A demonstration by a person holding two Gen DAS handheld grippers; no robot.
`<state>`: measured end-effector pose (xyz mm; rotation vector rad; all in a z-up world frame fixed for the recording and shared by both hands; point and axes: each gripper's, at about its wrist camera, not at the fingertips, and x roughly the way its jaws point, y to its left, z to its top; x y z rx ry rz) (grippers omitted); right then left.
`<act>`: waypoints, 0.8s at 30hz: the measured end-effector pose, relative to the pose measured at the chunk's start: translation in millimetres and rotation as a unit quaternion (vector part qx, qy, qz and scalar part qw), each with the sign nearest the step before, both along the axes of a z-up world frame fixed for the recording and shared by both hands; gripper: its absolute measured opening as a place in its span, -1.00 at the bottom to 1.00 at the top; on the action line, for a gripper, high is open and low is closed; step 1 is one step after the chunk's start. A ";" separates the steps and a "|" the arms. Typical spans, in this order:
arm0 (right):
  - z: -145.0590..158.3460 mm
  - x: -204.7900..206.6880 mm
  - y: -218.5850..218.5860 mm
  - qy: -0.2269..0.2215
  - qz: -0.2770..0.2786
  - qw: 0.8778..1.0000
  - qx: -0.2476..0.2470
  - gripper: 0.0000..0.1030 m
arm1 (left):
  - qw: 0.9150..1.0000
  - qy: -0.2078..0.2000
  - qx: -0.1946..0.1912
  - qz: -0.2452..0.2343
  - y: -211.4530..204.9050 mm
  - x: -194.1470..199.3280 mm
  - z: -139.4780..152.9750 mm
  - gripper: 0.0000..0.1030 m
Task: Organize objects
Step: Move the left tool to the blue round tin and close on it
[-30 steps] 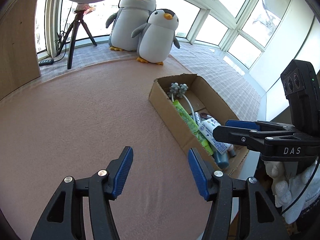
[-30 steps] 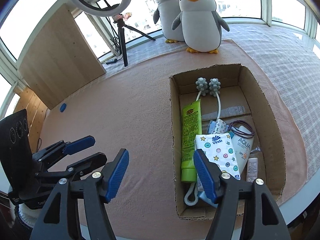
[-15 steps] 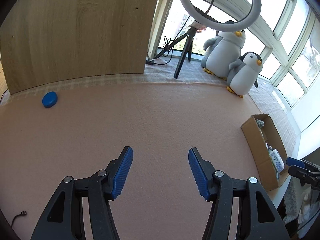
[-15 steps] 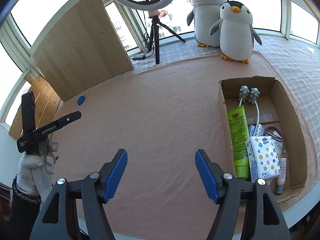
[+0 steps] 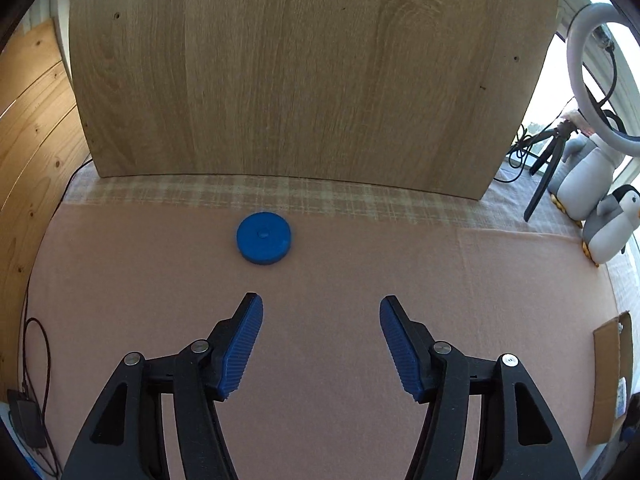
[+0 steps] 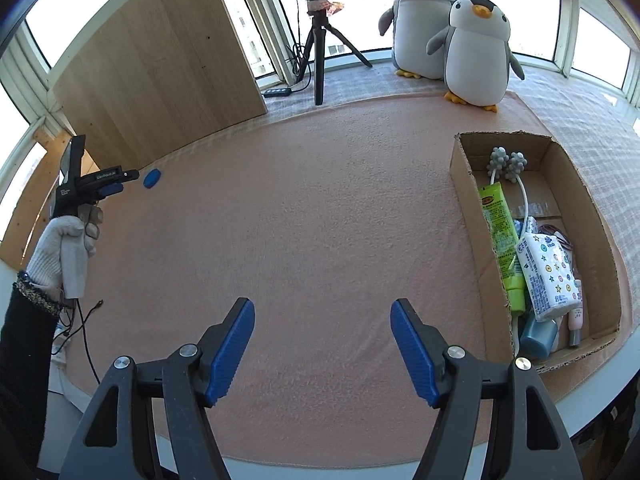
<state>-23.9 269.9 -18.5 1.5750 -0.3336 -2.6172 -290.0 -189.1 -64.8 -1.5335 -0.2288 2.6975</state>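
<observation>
A round blue disc (image 5: 263,237) lies on the pink mat near a leaning wooden board. My left gripper (image 5: 321,312) is open just short of the disc, which sits ahead and slightly left of its fingers. In the right wrist view the same disc (image 6: 152,178) shows far left, with the left gripper (image 6: 120,183) held by a gloved hand (image 6: 66,240) beside it. My right gripper (image 6: 322,322) is open over bare mat with nothing between its fingers. The cardboard box (image 6: 464,168) on the right holds a green tube (image 6: 500,232), a tissue pack (image 6: 548,276) and several other items.
A wooden board (image 5: 312,72) stands behind the disc. Two plush penguins (image 6: 476,48) and a ring light on a tripod (image 6: 320,60) stand at the back. Cables and a black adapter (image 5: 28,424) lie off the mat's left edge. The box edge (image 5: 610,376) shows at far right.
The left gripper has swung left from the box across the mat to the blue disc by the board. The right gripper has pulled back from the box. Both stayed open.
</observation>
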 end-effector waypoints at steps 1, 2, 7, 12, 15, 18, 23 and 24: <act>-1.2 1.2 -3.2 -0.003 -0.002 1.000 0.002 0.30 | 1.000 -0.003 -0.003 0.007 -6.7 -8.3 -4.6 0.27; -2.8 2.4 -5.9 -0.005 -0.004 1.000 0.003 0.30 | 1.000 -0.005 -0.009 0.013 -9.5 -16.3 -9.5 0.27; -10.4 6.3 -13.9 -0.022 -0.019 1.000 0.000 0.30 | 1.000 -0.014 -0.010 0.027 -17.8 -48.9 -30.9 0.31; -15.1 7.3 -14.5 -0.035 -0.036 0.999 0.007 0.30 | 0.999 -0.035 -0.022 0.031 -22.7 -77.4 -49.3 0.41; -18.0 5.0 -12.5 -0.042 -0.046 0.998 0.007 0.30 | 0.998 -0.054 -0.027 0.030 -23.9 -91.0 -61.0 0.45; -19.4 1.2 -12.5 -0.047 -0.050 0.998 0.009 0.30 | 0.996 -0.072 -0.027 0.035 -25.8 -100.0 -71.5 0.46; -21.8 -7.7 -14.7 -0.051 -0.042 0.998 0.010 0.30 | 0.996 -0.079 -0.026 0.038 -27.0 -104.2 -80.8 0.46; -22.7 -9.9 -15.2 -0.052 -0.039 0.998 0.010 0.30 | 0.996 -0.077 -0.027 0.039 -27.6 -104.1 -81.1 0.46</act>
